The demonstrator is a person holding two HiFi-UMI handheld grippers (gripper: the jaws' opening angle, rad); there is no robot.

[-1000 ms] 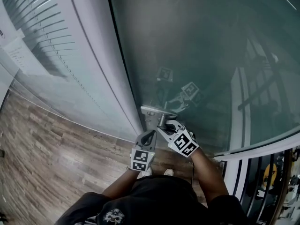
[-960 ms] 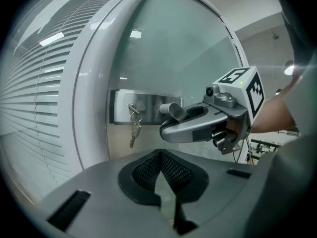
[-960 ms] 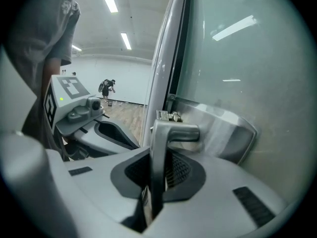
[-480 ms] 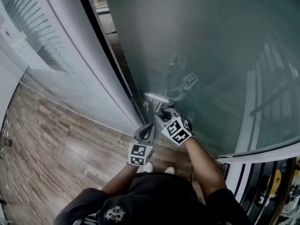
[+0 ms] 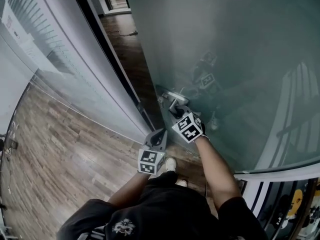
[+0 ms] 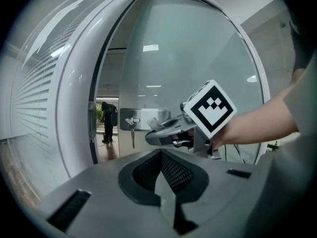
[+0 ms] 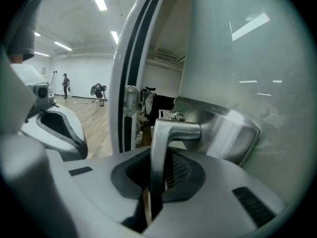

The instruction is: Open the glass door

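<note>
The right hand-held gripper [image 5: 176,112] clamps the lever handle [image 7: 159,148] of the glass door [image 5: 235,59], ajar straight ahead of it, while the left hand-held gripper [image 5: 159,136] hangs closed, empty, nearer the person

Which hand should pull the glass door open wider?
Right. The right tool is clamped on the door handle of the ajar glass door; the left tool is shut, empty, and clear of the handle.

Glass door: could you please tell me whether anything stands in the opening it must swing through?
Nothing visible does. The opening beside the glass door shows no obstacle nearby; a person stands far beyond it. The right gripper is shut on the door handle, and the left gripper is shut, empty.
</note>
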